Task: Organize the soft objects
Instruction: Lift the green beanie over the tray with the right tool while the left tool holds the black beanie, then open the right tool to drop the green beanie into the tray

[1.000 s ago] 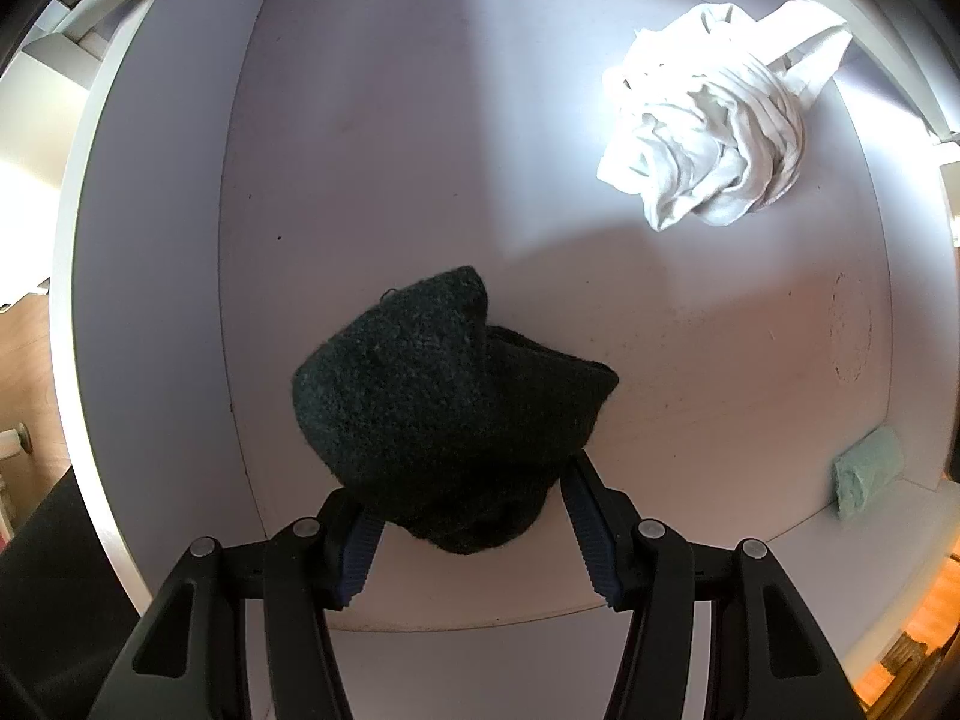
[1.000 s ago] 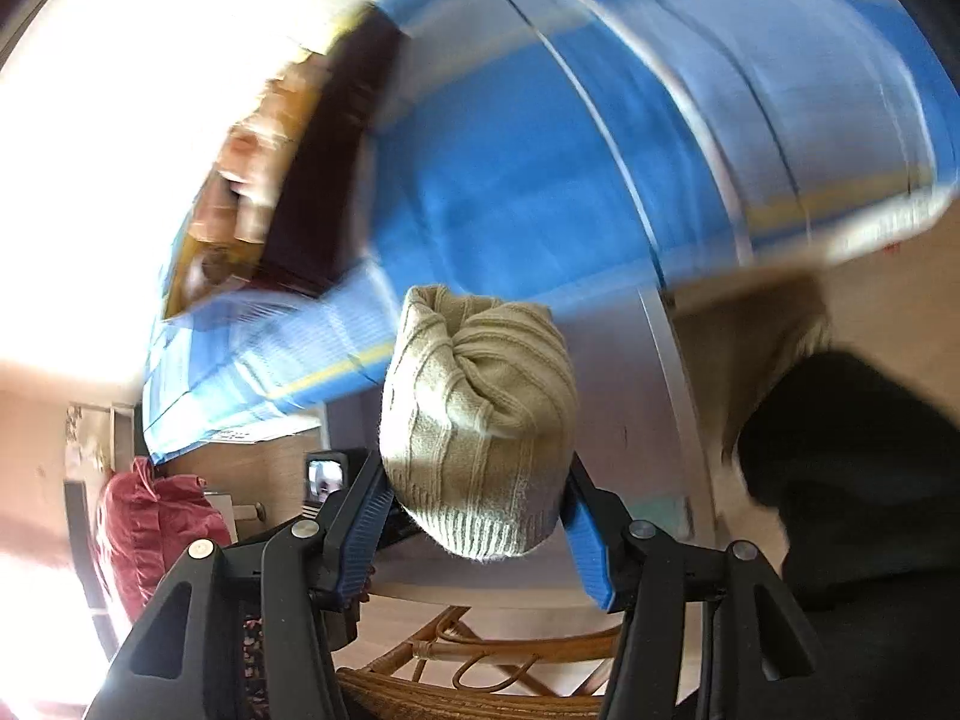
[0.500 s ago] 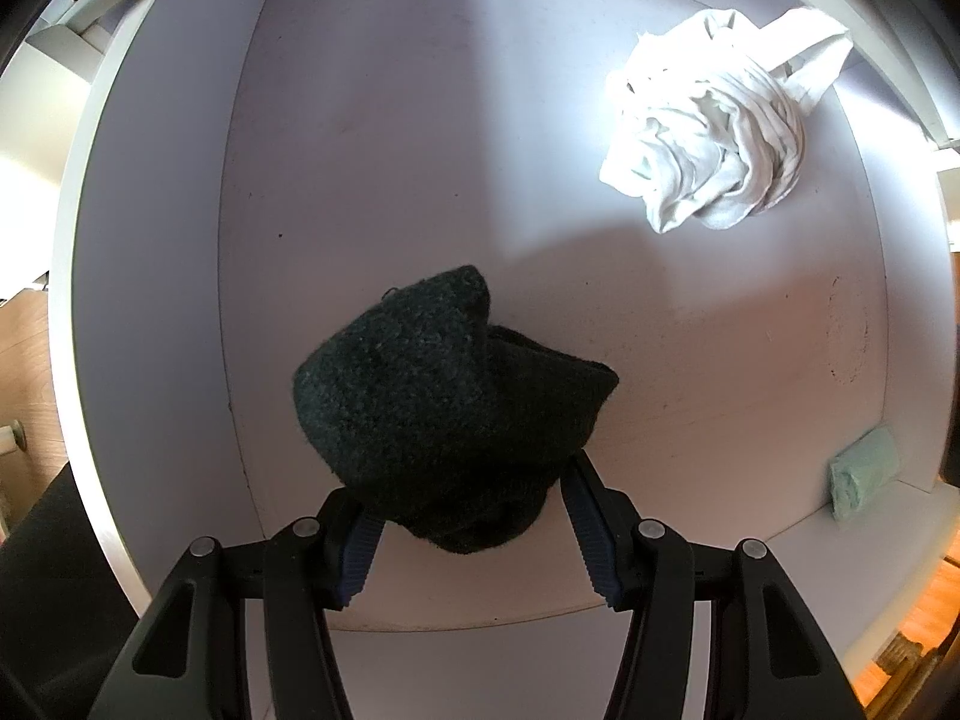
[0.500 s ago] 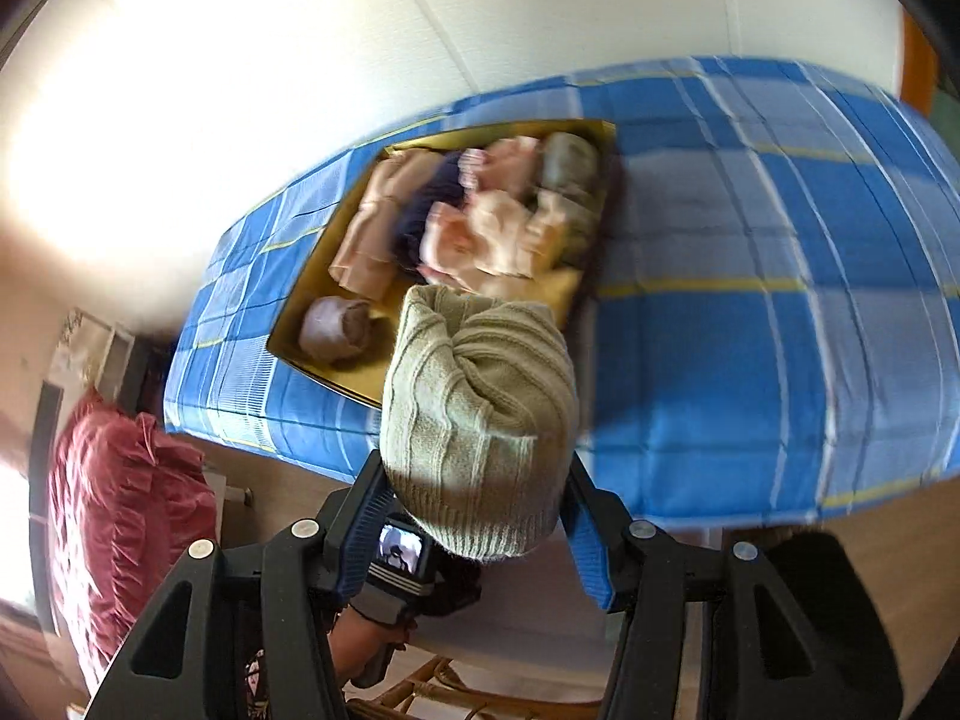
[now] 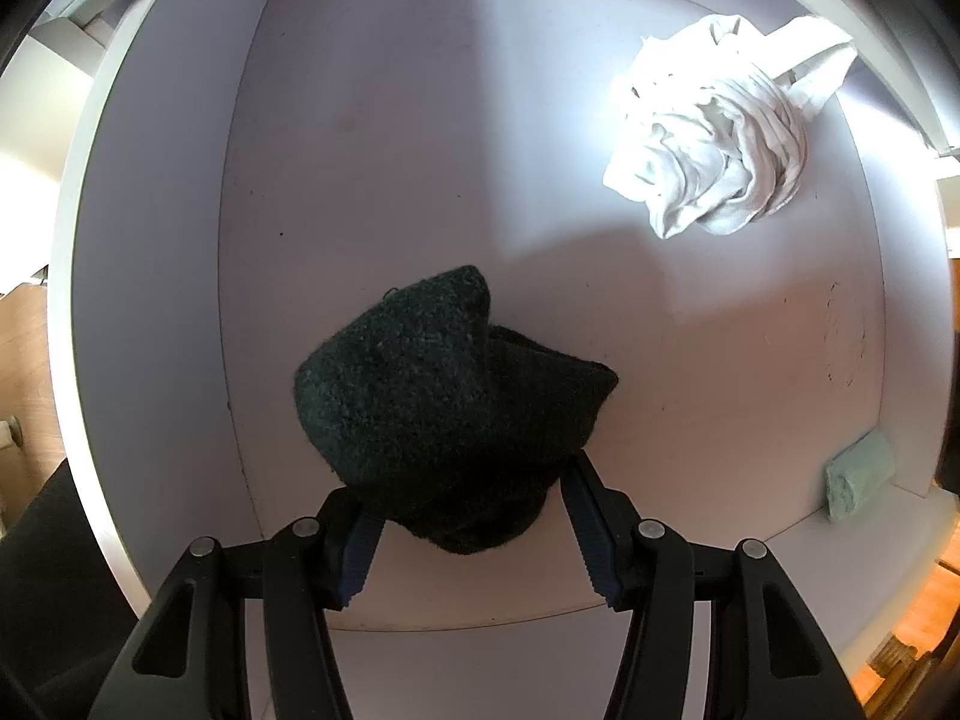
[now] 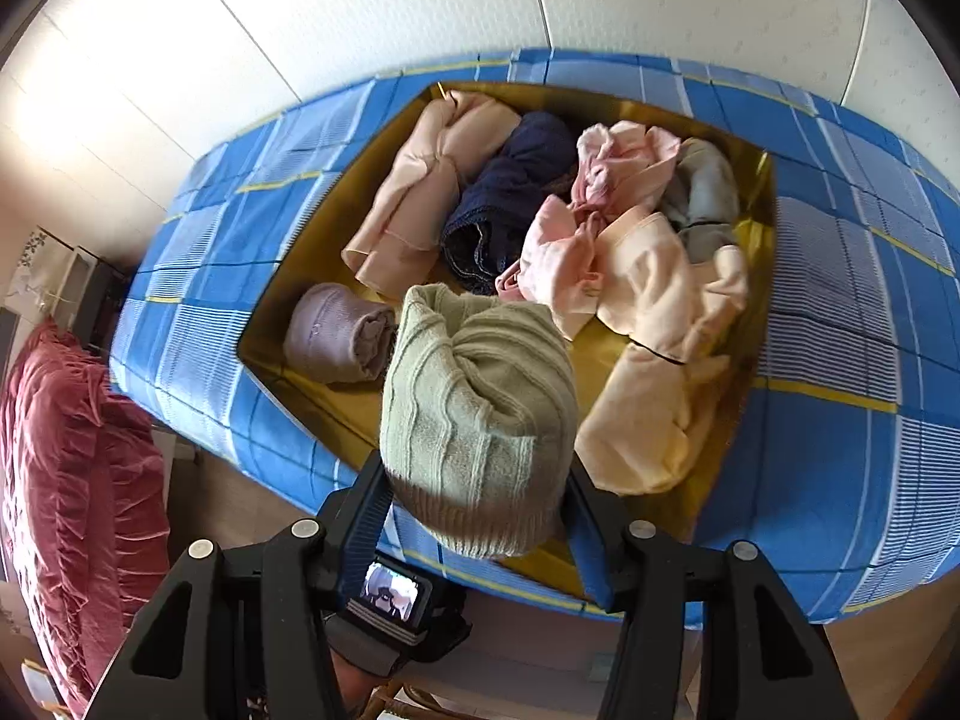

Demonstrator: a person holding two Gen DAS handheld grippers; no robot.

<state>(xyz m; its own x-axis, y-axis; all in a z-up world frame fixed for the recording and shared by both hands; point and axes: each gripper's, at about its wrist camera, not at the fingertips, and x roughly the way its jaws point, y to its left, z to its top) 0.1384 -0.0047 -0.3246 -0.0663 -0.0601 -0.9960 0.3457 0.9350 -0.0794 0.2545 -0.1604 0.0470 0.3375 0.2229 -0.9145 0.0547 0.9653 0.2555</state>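
The left tongs [image 5: 468, 531] are pressed on a dark knitted hat [image 5: 450, 414]; the hat bulges forward between the two blue pads and hangs above the floor of a white drawer [image 5: 372, 138]; I cannot tell if its lower edge touches the floor. The right tongs [image 6: 477, 516] pinch a pale green ribbed hat [image 6: 474, 414] in the same way; this hat is held in the air, in front of a yellow box [image 6: 606, 336] which stands on a blue checked bed [image 6: 852, 360].

The step in hand seems to be the carrying of each hat to its place; the dark one is nearly placed, the green one is not yet over a free spot. For the next move, I think the left tongs need only to go down a little and spread, so the hat rests flat near the left wall; the right tongs must choose the free yellow corner near the front of the box.

In the drawer there is a crumpled white cloth [image 5: 720, 138] at the far right, well apart from the dark hat; a small mint green roll [image 5: 858, 477] lies at the near right edge. In the box lie a rolled lilac piece [image 6: 339, 333], a peach cloth [image 6: 414, 192], a navy garment [image 6: 510, 204], pink pieces [image 6: 606, 204], a grey piece [image 6: 708, 192] and a cream cloth [image 6: 654, 372]; they touch one another and fill most of it.
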